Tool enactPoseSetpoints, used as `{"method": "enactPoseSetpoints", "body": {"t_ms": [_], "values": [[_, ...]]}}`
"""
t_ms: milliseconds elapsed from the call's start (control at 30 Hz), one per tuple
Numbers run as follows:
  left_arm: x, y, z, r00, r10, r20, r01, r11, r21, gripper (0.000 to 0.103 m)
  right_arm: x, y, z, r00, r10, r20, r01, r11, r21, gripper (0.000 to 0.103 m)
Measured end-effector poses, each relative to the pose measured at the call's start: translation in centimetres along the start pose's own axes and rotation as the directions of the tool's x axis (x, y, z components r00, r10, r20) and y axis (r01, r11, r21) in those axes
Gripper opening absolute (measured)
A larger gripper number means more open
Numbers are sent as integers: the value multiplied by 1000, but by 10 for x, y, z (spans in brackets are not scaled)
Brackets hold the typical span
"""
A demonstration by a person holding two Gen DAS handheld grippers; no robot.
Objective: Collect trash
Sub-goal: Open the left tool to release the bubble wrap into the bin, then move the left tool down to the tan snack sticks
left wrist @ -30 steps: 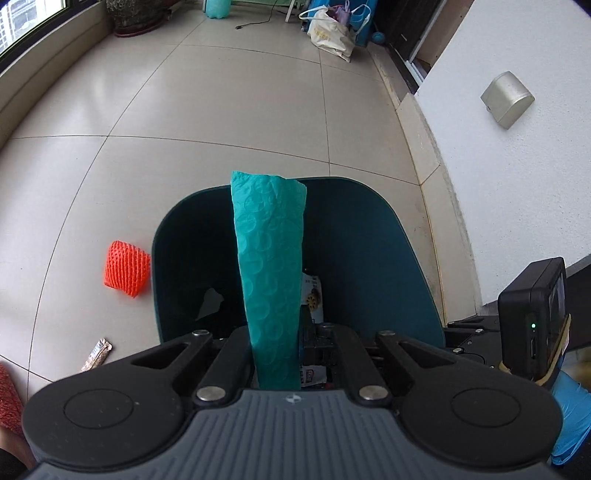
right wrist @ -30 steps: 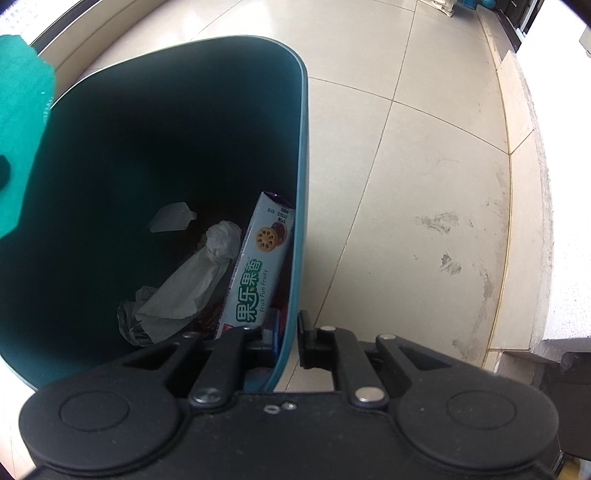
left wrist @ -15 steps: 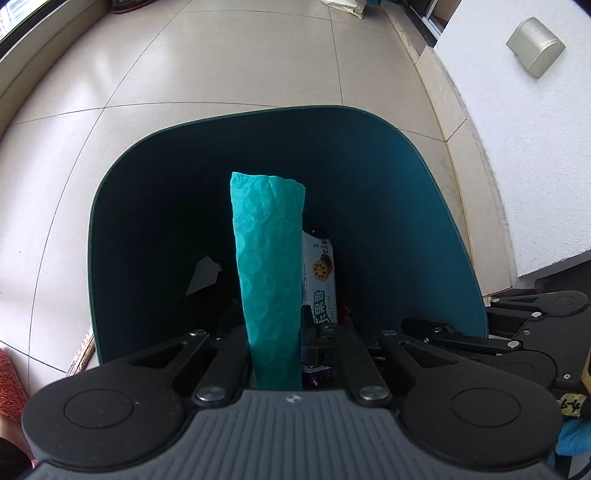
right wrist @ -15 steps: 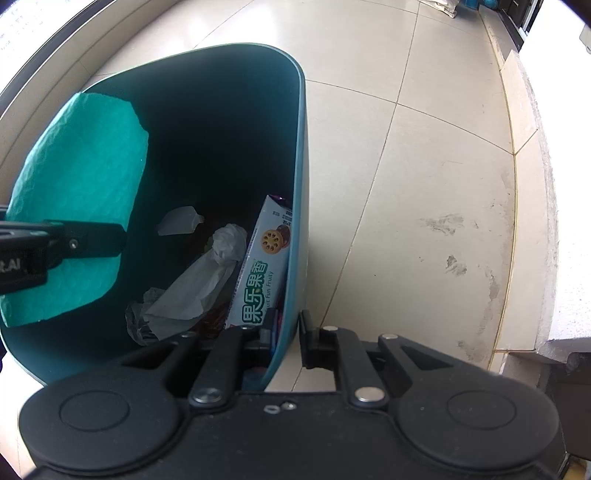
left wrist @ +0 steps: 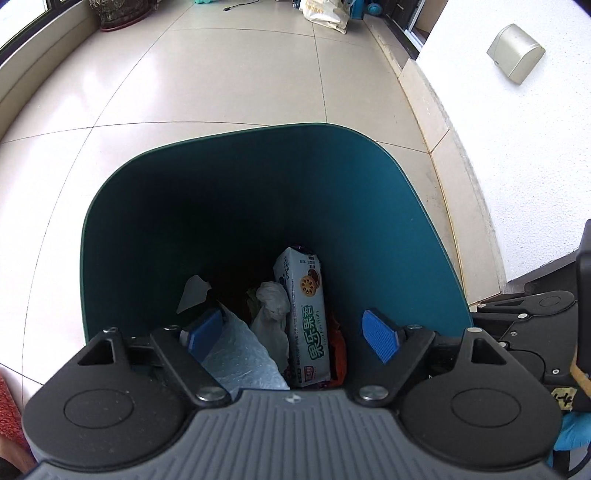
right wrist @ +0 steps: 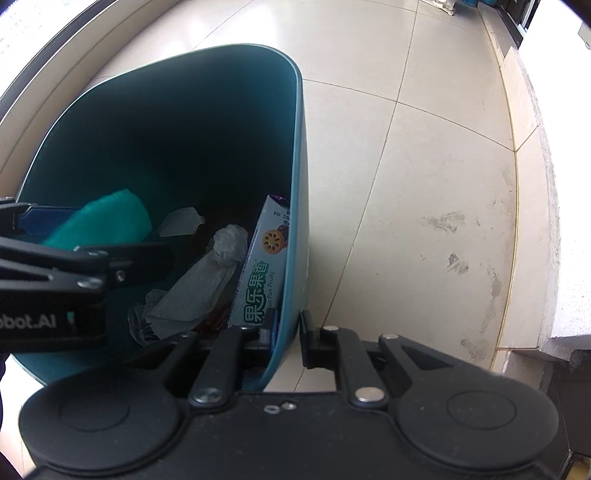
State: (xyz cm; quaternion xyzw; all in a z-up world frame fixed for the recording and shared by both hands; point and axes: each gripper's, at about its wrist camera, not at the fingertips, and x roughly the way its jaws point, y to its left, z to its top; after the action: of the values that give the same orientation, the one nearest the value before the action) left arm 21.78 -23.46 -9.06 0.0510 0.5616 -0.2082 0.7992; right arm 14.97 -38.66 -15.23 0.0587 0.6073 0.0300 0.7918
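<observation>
A dark teal trash bin (left wrist: 369, 206) stands on the tiled floor under both grippers. My left gripper (left wrist: 291, 338) hangs over its mouth, jaws opening wide, blue pads (left wrist: 380, 341) bare and nothing pressed between them. The teal foam sheet (right wrist: 107, 218) shows blurred and loose inside the bin in the right wrist view. My right gripper (right wrist: 288, 334) is shut on the bin's near wall (right wrist: 295, 221), one finger inside and one outside. In the bin lie a biscuit box (left wrist: 308, 317), crumpled white paper (left wrist: 273, 299) and a clear plastic bag (left wrist: 240, 358).
A white wall (left wrist: 535, 166) with a grey box (left wrist: 515, 51) and a raised tile ledge (left wrist: 439, 122) run along the right. Bags (left wrist: 325, 14) and a plant pot (left wrist: 122, 13) stand at the far end. Something red (left wrist: 7, 413) lies at the lower left.
The left jaws opened and let go of the teal foam sheet, which dropped into the bin. The right gripper kept its hold on the bin wall.
</observation>
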Motion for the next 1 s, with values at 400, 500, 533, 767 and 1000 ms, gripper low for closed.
{"method": "enactPoseSetpoints", "body": {"t_ms": [400,500,533,767,1000], "values": [[-49,31,-5,996,7,93,-4,1000,-29,84,2,3,0,1000,-5,-2,5,1000,-4,11],[-62,52,-10,995,17,102,-12,999,-52,84,2,4,0,1000,-9,-4,9,1000,-3,11],[-66,58,-11,994,24,107,-18,998,-57,84,2,5,0,1000,-12,-3,12,1000,-7,11],[-78,124,-20,993,58,99,-41,985,-165,84,4,8,0,1000,-22,-7,22,1000,-9,11],[-57,203,-29,983,185,3,-181,964,-196,84,7,12,0,999,-33,-11,33,999,-25,11]]}}
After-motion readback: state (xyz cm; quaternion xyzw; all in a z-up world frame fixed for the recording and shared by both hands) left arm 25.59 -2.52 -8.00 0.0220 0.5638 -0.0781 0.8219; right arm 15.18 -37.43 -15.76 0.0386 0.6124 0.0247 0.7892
